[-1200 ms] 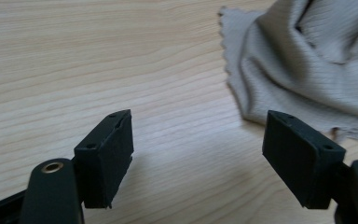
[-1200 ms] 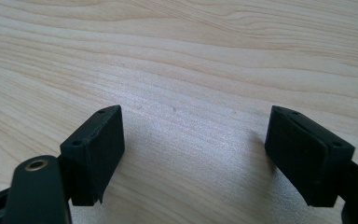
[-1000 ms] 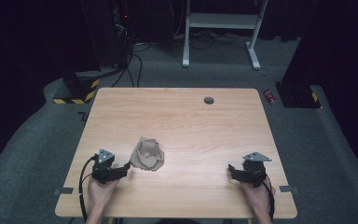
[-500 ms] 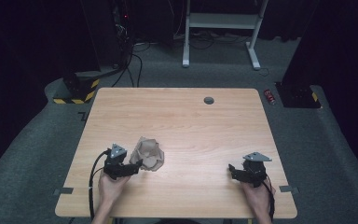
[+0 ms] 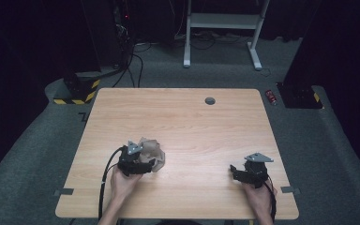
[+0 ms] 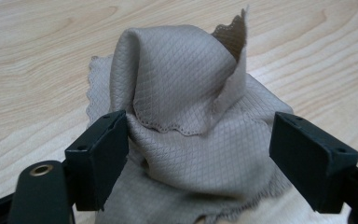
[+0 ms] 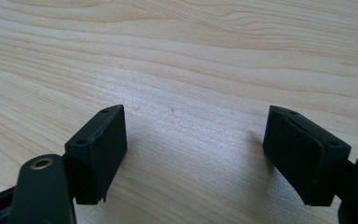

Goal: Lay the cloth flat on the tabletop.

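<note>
A crumpled beige quilted cloth [image 5: 152,151] with a scalloped edge lies bunched on the near left of the wooden table [image 5: 187,126]. My left gripper [image 5: 145,165] stands open right at it. In the left gripper view the cloth [image 6: 186,112] rises in a peak between the two spread jaws, and the left jaw touches the fabric. My right gripper [image 5: 234,171] rests open at the near right of the table, far from the cloth. In the right gripper view its jaws [image 7: 193,149] are spread over bare wood with nothing between them.
A small dark round grommet [image 5: 210,101] is set in the table near its far edge. Beyond the table stand a white desk frame [image 5: 222,28], cables, and a black-and-yellow striped base [image 5: 77,91] on grey carpet. A small red object [image 5: 272,96] lies on the floor right.
My left gripper has moved right along the table, from clear of the cloth to its near edge, so the cloth now sits between the open jaws. The right gripper has stayed still.
</note>
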Motion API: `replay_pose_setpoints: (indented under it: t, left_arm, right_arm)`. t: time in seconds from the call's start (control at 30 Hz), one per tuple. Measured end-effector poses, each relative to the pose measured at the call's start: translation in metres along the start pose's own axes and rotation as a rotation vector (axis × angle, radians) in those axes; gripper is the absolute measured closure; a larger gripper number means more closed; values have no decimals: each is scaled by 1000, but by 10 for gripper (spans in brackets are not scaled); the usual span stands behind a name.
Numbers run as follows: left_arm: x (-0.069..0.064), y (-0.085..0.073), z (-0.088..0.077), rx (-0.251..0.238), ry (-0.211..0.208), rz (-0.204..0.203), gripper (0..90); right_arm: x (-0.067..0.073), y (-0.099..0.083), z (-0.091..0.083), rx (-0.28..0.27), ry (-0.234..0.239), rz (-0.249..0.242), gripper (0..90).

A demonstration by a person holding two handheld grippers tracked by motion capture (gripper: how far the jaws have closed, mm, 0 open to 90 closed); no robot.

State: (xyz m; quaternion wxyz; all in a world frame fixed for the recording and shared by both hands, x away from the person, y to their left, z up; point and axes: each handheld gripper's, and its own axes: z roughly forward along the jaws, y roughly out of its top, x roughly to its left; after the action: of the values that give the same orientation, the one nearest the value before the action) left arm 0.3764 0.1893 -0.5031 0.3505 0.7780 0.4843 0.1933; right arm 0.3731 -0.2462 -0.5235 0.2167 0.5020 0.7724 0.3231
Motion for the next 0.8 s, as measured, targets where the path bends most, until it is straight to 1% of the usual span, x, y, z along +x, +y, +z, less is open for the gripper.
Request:
replay_pose_setpoints:
  t: [0.1,0.13,0.17,0.23,0.27,0.3,0.4,0.43,0.47,0.5,0.53,0.63,0.67,0.7,0.73,0.8]
  left_arm:
    - [1,1,4,1,3,-11,207]
    - [3,0,9,17,11,-18,208]
    - [4,0,11,25,15,-17,207]
    - [3,-1,12,31,18,-20,209]
    - [4,-1,16,40,27,-13,212]
    - [4,-1,17,43,28,-19,215]
    - [5,-1,21,56,44,-25,258]
    - [5,-1,21,56,44,-25,281]
    - [4,-1,21,55,66,-10,323]
    - [4,0,20,56,69,-12,346]
    - [4,0,20,53,70,-8,386]
    - [5,0,19,45,71,-12,527]
    - [6,0,19,41,69,-9,527]
    - [5,0,19,36,59,-9,630]
    - [4,0,19,34,53,-5,665]
    - [4,0,18,31,53,2,748]
  right_arm:
    - [0,0,0,0,0,0,213]
    - [0,0,0,0,0,0,213]
    - [0,0,0,1,1,0,213]
    - [0,0,0,2,0,2,213]
    - [0,0,0,1,1,0,213]
    - [0,0,0,2,0,2,213]
    - [0,0,0,1,0,2,213]
    - [0,0,0,1,0,2,213]
    - [0,0,0,2,0,2,213]
    - [0,0,0,2,0,2,213]
    - [0,0,0,1,0,2,213]
    - [0,0,0,2,0,2,213]
    - [0,0,0,2,0,2,213]
    - [0,0,0,2,0,2,214]
    - [0,0,0,2,0,2,213]
    - [0,0,0,1,0,2,213]
